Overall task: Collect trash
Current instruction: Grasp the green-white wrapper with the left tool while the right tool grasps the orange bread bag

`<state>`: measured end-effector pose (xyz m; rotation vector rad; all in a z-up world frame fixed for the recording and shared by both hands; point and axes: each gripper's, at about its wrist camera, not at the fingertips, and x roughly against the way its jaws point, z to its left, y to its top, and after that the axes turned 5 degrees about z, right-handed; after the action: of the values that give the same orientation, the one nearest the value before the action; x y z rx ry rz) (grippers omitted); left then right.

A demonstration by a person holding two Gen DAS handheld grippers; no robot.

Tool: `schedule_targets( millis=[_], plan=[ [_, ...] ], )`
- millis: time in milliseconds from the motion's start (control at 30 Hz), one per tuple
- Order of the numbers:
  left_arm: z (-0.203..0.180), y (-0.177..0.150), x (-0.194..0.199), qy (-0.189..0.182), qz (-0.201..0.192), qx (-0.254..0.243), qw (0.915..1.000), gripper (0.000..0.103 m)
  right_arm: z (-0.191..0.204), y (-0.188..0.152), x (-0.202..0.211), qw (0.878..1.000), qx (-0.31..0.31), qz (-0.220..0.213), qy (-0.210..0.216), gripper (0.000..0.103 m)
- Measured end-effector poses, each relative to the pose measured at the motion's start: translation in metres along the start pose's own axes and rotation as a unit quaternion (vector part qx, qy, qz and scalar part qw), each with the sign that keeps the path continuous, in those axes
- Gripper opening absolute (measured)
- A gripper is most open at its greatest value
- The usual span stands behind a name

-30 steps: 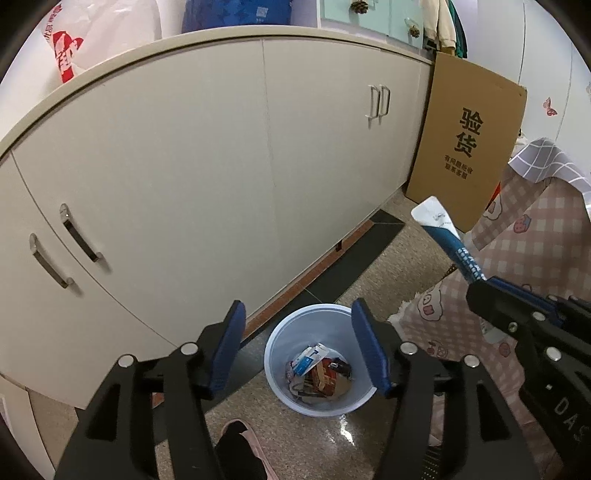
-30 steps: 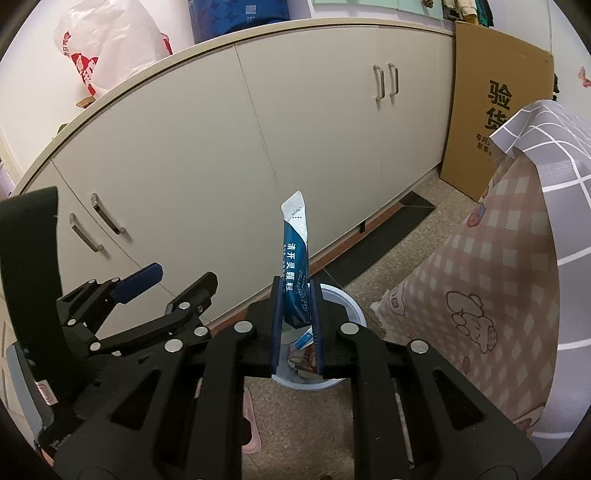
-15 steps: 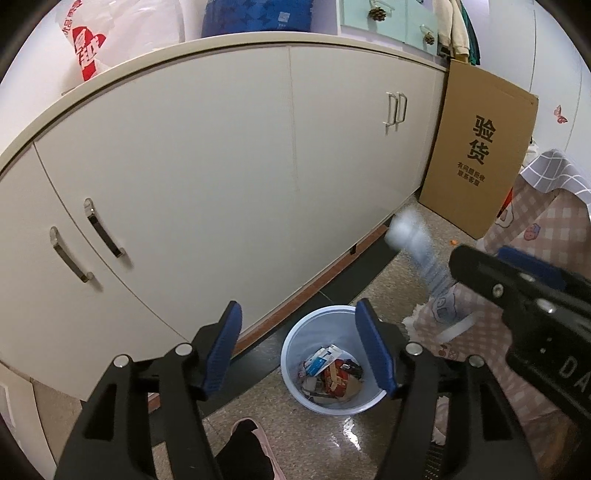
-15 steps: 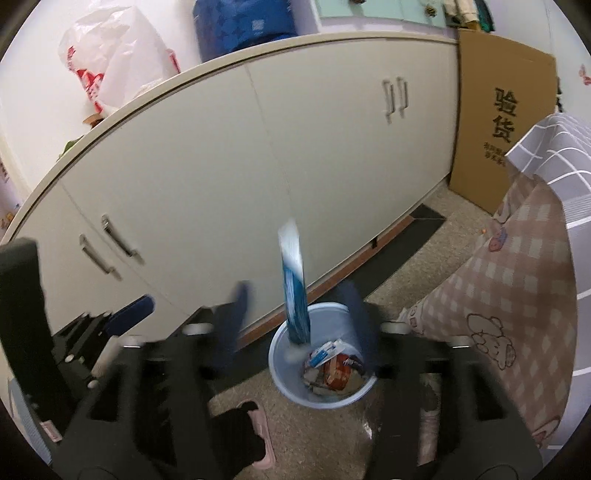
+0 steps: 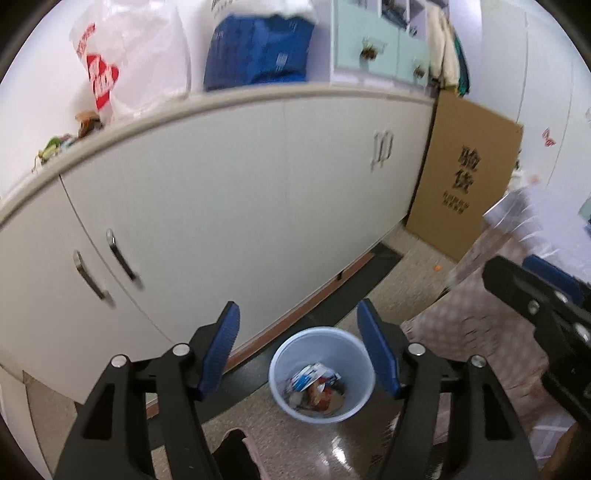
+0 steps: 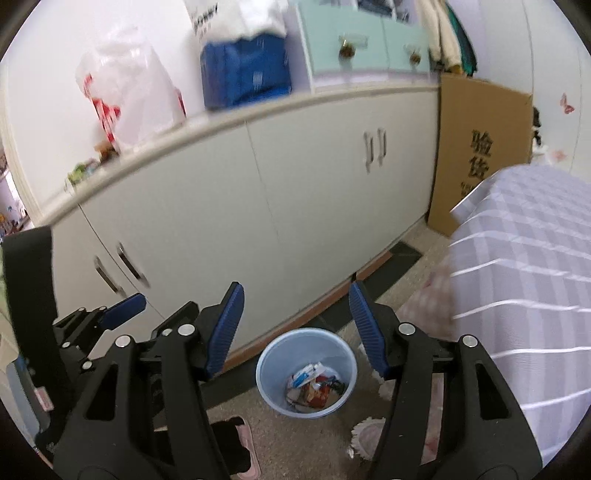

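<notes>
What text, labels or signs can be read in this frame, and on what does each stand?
"验货": large black characters on the brown cardboard sheet leaning by the cabinet.
Smaller lines under them: too blurred to read.
Red print on the white plastic bag: blurred, unreadable.
Black lettering on the white pack above the blue bag: unreadable.
Wrappers in the trash bin: too small.

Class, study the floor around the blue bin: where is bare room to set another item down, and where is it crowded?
Free: the speckled floor in front of the bin, between the pink slipper and the white frilly item. Crowded: the bin's inside, full of wrappers, and its right side against the checked cloth.
</notes>
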<state>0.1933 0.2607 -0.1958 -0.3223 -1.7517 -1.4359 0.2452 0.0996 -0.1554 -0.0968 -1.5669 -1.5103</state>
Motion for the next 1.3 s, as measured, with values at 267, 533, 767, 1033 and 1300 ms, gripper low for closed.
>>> schedule_targets(
  millis=[267, 533, 767, 1033, 1300],
  plan=[
    [-0.086, 0.024, 0.067, -0.063, -0.039, -0.054, 0.9958, 0.067, -0.073, 0.009, 0.106, 0.997, -0.038, -0.062, -0.040, 0.062],
    [-0.241, 0.032, 0.101, -0.188, -0.010, -0.182, 0.9652, 0.069, -0.199, -0.008, 0.198, 0.979, -0.102, -0.092, -0.148, 0.066],
    [-0.366, 0.024, 0.094, -0.251, 0.029, -0.270, 0.9292, 0.069, -0.315, -0.037, 0.237, 0.956, -0.167, -0.082, -0.229, 0.071],
    [-0.477, 0.006, 0.079, -0.244, 0.019, -0.365, 0.8980, 0.069, -0.403, -0.055, 0.236, 0.941, -0.209, -0.040, -0.261, 0.078],
    [-0.523, -0.002, 0.054, -0.218, 0.054, -0.400, 0.8887, 0.023, -0.440, -0.049, 0.209, 0.944, -0.206, 0.000, -0.258, 0.081]
  ],
)
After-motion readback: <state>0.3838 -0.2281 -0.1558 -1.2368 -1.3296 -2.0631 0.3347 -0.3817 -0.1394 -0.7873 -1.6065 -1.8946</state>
